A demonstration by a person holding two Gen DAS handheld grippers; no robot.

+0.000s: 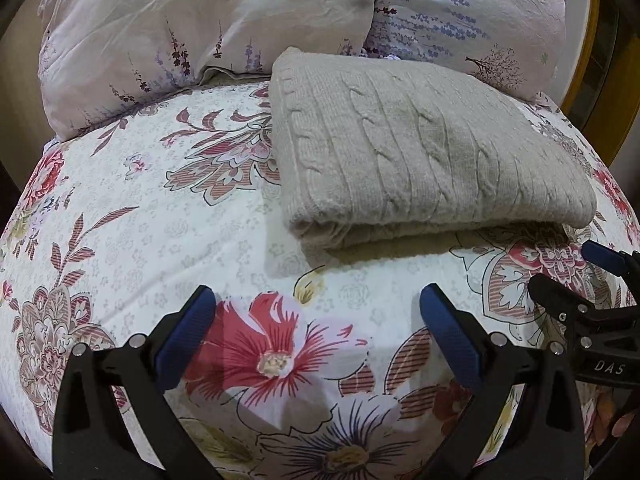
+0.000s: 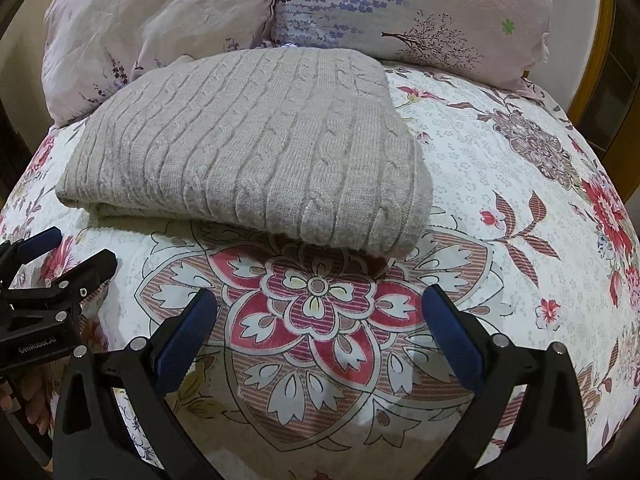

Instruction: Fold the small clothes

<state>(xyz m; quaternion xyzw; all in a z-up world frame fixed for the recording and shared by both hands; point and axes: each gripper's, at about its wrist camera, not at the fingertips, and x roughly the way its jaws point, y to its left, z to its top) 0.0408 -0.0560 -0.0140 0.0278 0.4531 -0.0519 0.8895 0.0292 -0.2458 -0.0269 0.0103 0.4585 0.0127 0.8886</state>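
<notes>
A beige cable-knit sweater lies folded into a thick rectangle on the floral bedsheet, its folded edge toward me. It also shows in the right wrist view. My left gripper is open and empty, held above the sheet a little short of the sweater's near edge. My right gripper is open and empty, also short of the sweater's near right corner. The right gripper shows at the right edge of the left wrist view, the left gripper at the left edge of the right wrist view.
Two pale pink floral pillows lean at the head of the bed just behind the sweater. A wooden bed frame curves along the right side. Bare sheet lies left and right of the sweater.
</notes>
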